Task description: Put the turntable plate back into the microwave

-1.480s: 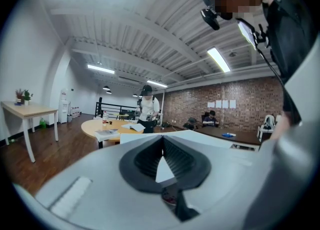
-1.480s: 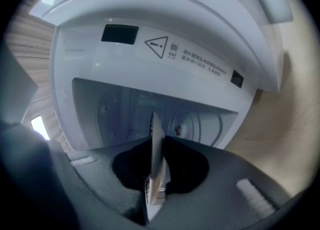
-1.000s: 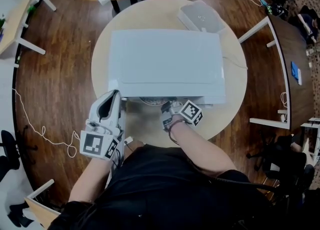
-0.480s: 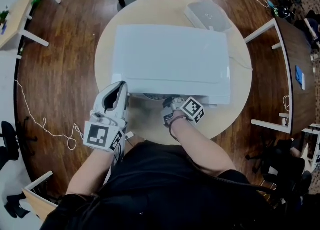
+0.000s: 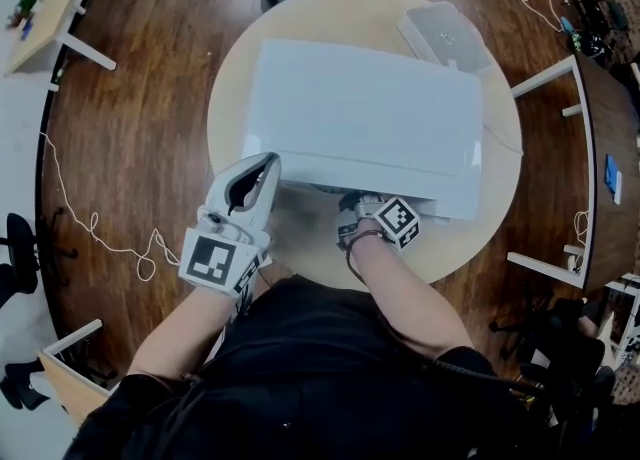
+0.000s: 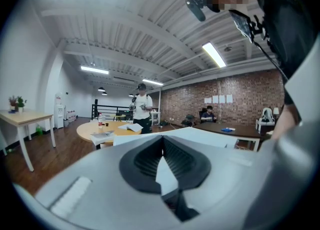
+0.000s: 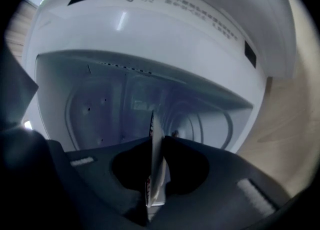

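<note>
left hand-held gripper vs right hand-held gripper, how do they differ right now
The right hand-held gripper is shut on the turntable plate, held by its edge. The left hand-held gripper has its jaws together on nothing.
The right one faces into the open microwave; the left one looks over its top into the room.
Shared: both sit at the microwave's front edge.

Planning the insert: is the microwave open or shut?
Open: the microwave shows its cavity behind the turntable plate clamped in the right tongs.
</note>
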Motion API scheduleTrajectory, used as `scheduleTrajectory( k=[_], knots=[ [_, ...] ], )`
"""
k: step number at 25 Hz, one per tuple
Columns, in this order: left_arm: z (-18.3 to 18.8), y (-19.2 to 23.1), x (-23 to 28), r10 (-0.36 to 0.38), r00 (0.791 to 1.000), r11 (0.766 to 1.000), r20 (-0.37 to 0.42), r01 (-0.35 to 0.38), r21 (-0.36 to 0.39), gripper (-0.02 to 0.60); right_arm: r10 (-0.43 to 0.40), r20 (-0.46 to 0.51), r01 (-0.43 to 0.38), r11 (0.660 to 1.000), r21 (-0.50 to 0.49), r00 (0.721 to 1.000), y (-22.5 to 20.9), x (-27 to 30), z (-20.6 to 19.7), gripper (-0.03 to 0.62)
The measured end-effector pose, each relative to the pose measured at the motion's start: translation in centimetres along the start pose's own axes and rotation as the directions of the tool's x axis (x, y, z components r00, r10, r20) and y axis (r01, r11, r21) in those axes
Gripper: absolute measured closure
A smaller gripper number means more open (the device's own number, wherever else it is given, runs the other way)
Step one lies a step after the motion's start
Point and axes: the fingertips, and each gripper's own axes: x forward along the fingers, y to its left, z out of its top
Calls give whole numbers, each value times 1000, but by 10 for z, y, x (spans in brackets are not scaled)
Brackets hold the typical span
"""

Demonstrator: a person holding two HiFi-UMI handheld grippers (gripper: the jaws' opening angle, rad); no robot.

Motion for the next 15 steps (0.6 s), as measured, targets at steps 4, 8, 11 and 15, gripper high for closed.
scheduleTrajectory(
  k=[4, 8, 11, 15],
  knots=[
    [-1, 2, 1, 3, 1000, 1000, -8, -3, 5, 577, 5, 11, -5, 1000, 7, 1000, 1, 7, 1, 563],
    [-3, 3, 1, 8, 1000, 1000, -11, -8, 1, 577, -1, 20, 0, 1000, 17, 1000, 0, 9, 2, 563],
    [-3, 9, 0, 22, 1000, 1000, -15, -22, -11, 577, -10, 31, 9, 1000, 24, 999, -8, 10, 4, 563],
    [-5, 13, -1, 36, 999, 999, -20, -36, -13, 577, -15, 40, 15, 1000, 21, 999, -10, 14, 6, 563]
  ],
)
